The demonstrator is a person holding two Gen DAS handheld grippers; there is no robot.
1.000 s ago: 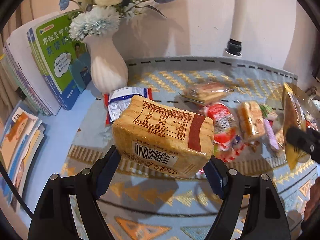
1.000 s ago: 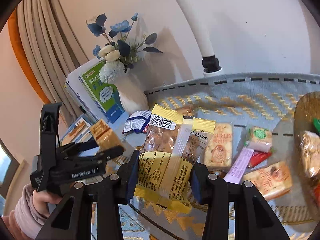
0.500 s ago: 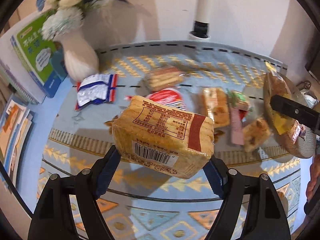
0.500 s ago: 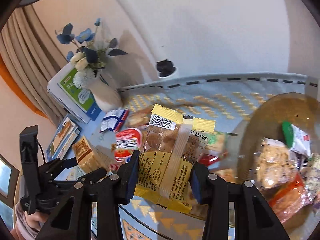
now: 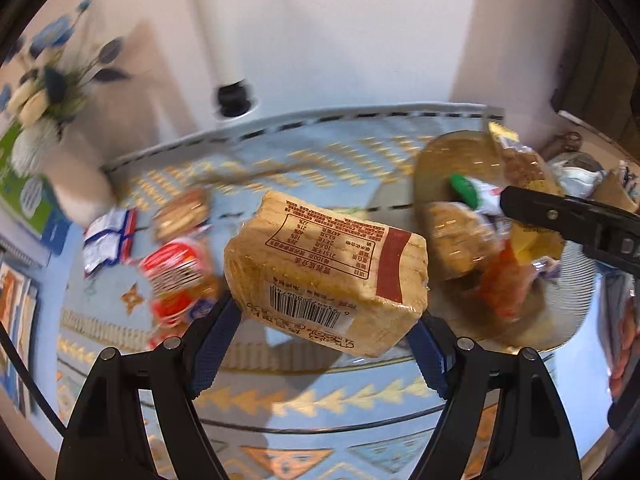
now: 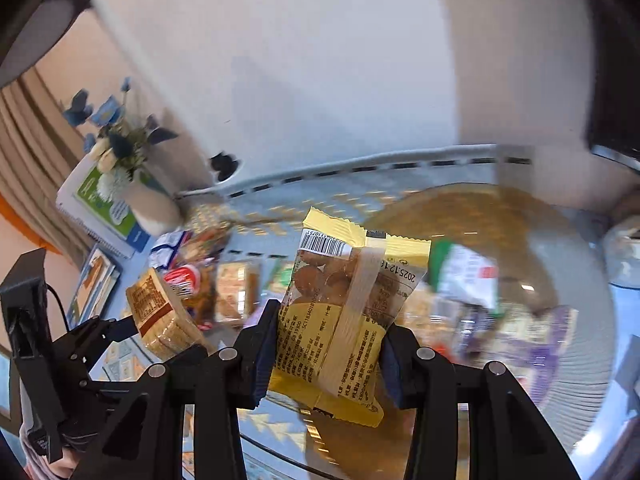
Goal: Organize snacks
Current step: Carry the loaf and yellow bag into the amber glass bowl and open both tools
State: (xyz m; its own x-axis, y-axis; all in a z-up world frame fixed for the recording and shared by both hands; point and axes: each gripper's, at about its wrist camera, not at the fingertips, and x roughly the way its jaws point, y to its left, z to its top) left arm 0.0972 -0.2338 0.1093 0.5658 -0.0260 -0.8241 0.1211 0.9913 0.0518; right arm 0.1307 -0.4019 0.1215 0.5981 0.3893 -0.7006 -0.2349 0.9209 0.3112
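A table (image 5: 320, 420) covered by a blue cloth with gold triangles is seen in both wrist views, its far edge set against a white wall. Near the far right corner a round amber glass bowl (image 5: 448, 152) is placed, and several wrapped snacks are held in it, among them a green-and-white packet (image 5: 474, 194). At the far left corner a white vase of blue and cream flowers (image 6: 150, 204) is stood, with a green book (image 6: 108, 204) leaned behind it. Loose snacks are left on the cloth between vase and bowl, including a red-labelled packet (image 5: 176, 276) and a blue-and-white wrapper (image 5: 106, 238); these are blurred. A tan cracker pack (image 5: 328, 268), barcode toward the camera, is clamped between the pads of the left gripper (image 5: 324, 332) and carried above the cloth, near the table's middle. A yellow-edged clear packet of brown biscuits (image 6: 344, 308) is gripped upright by the right gripper (image 6: 326, 354), just in front of the bowl.
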